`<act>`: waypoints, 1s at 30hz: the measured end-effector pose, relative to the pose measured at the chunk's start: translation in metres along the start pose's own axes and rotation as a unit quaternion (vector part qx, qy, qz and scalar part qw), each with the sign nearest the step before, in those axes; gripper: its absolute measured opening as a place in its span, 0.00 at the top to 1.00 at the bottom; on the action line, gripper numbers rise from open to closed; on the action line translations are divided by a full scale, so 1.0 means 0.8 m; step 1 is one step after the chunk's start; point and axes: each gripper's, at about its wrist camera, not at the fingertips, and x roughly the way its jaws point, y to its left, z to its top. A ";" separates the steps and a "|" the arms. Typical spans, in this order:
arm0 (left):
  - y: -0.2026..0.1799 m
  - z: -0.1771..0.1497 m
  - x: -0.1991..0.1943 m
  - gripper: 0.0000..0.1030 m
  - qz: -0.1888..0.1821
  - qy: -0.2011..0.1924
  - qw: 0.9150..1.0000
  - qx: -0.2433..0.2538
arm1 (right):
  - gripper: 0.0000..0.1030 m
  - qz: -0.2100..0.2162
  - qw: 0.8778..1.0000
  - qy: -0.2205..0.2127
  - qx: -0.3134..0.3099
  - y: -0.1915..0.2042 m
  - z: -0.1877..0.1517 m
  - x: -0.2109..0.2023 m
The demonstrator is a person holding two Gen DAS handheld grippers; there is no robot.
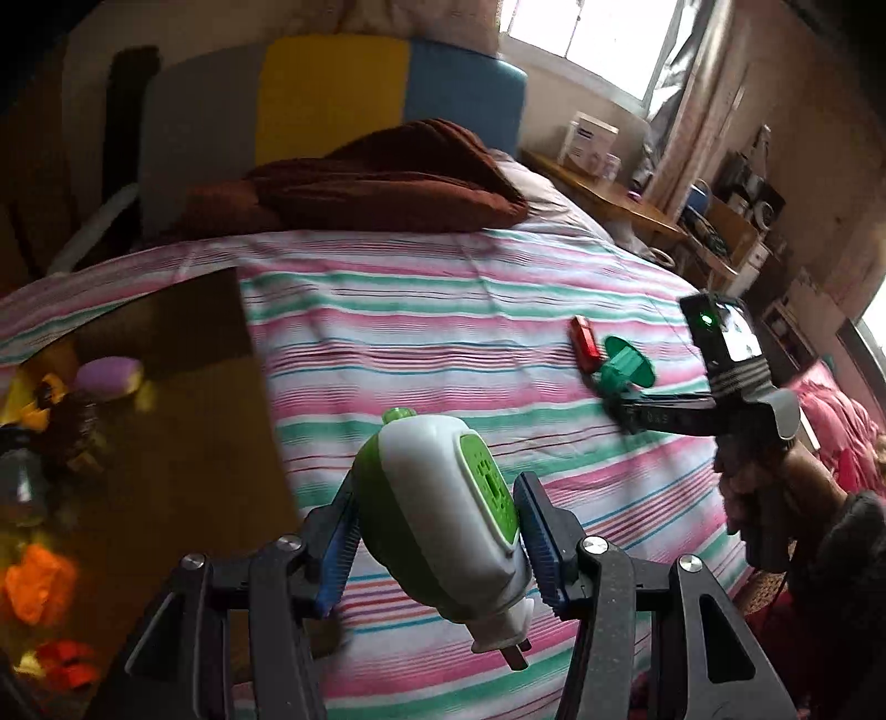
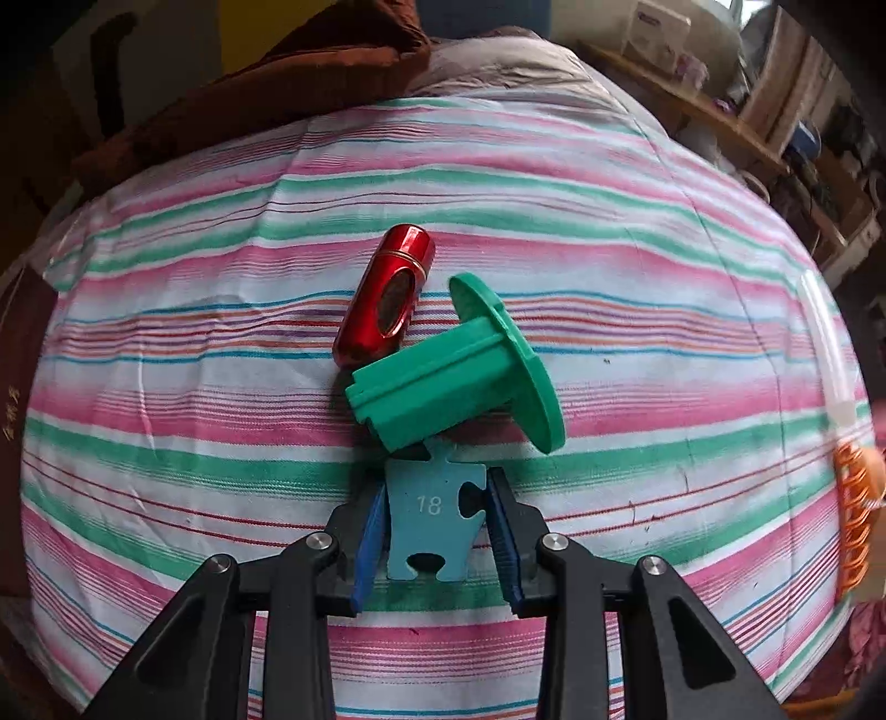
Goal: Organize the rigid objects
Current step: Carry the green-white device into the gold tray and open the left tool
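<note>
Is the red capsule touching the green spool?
Cannot tell. In the right wrist view the capsule meets the spool edge to edge, but overlap hides any gap.

A lived-in home bedroom. A bed under a pink, green and white striped sheet (image 1: pixel 470 332) fills the centre of the left wrist view, with a crumpled brown blanket (image 1: pixel 376 183) at 12 o'clock before a padded grey, yellow and blue headboard (image 1: pixel 332 94). At 1 o'clock, a daylit window (image 1: pixel 598 39) with a drawn curtain (image 1: pixel 681 111). At 2 o'clock, a wooden bedside table (image 1: pixel 609 194) carrying a white box (image 1: pixel 587 138), then cluttered shelves (image 1: pixel 736 221).
</note>
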 end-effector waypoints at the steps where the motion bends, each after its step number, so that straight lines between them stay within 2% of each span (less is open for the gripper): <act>1: 0.011 -0.002 -0.006 0.47 0.007 -0.002 1.000 -0.006 | 0.67 0.000 1.000 -0.001 -0.002 0.001 -0.002 -0.001; 8: 0.103 -0.020 -0.037 0.47 0.070 -0.006 0.996 -0.062 | 0.67 -0.009 1.000 -0.010 -0.015 0.010 -0.003 -0.010; 11: 0.148 -0.031 -0.048 0.47 0.097 -0.003 0.991 -0.093 | 0.67 -0.010 1.000 -0.010 -0.016 0.006 -0.005 -0.011; 16: 0.204 -0.044 -0.051 0.47 0.124 0.006 0.983 -0.133 | 0.67 -0.011 1.000 -0.012 -0.019 0.009 -0.007 -0.012; 20: 0.224 -0.042 -0.039 0.47 0.136 0.019 0.981 -0.134 | 0.67 -0.011 1.000 -0.012 -0.019 0.009 -0.006 -0.012; 23: 0.230 -0.035 -0.030 0.47 0.132 0.018 0.983 -0.124 | 0.67 -0.011 1.000 -0.013 -0.020 0.008 -0.006 -0.012; 25: 0.240 -0.027 -0.018 0.47 0.152 0.027 0.981 -0.120 | 0.67 -0.010 1.000 -0.013 -0.020 0.006 -0.003 -0.010; 30: 0.262 -0.017 0.004 0.45 0.171 0.035 0.976 -0.127 | 0.67 -0.011 1.000 -0.014 -0.021 0.008 -0.004 -0.010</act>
